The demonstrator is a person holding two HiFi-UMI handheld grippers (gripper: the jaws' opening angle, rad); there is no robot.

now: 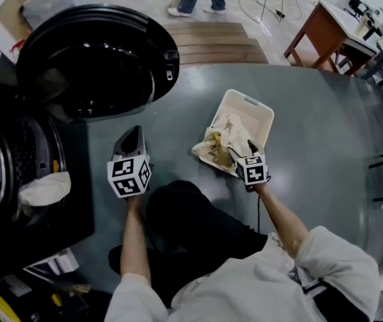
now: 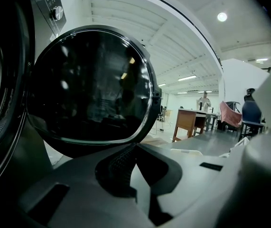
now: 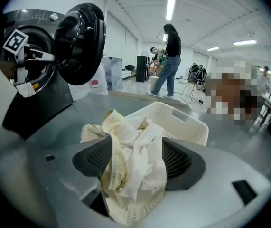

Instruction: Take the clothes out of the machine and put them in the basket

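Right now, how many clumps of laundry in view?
2: a white clump at the washer mouth, a yellowish clump draped over the basket rim. More may hide in the drum.

Washing machine (image 1: 17, 159) at 9 o'clock, its door (image 1: 97, 59) swung open at 11. One cloth (image 1: 43, 190) lies in the drum mouth. Basket (image 1: 251, 109) on the floor at 2 o'clock, with clothes (image 1: 221, 143) in it and over its near rim. Left tool (image 1: 135, 131) sits between machine and basket. Right tool (image 1: 245, 147) is at the basket's near end. Desk (image 1: 318, 29) is behind, at 1 o'clock.

Between my right tongs (image 3: 136, 159) lies crumpled matt cloth (image 3: 126, 146) over a perforated white plastic basket (image 3: 187, 125). Ahead of my left tongs (image 2: 134, 172), the door (image 2: 88, 84) is glossy dark glass.
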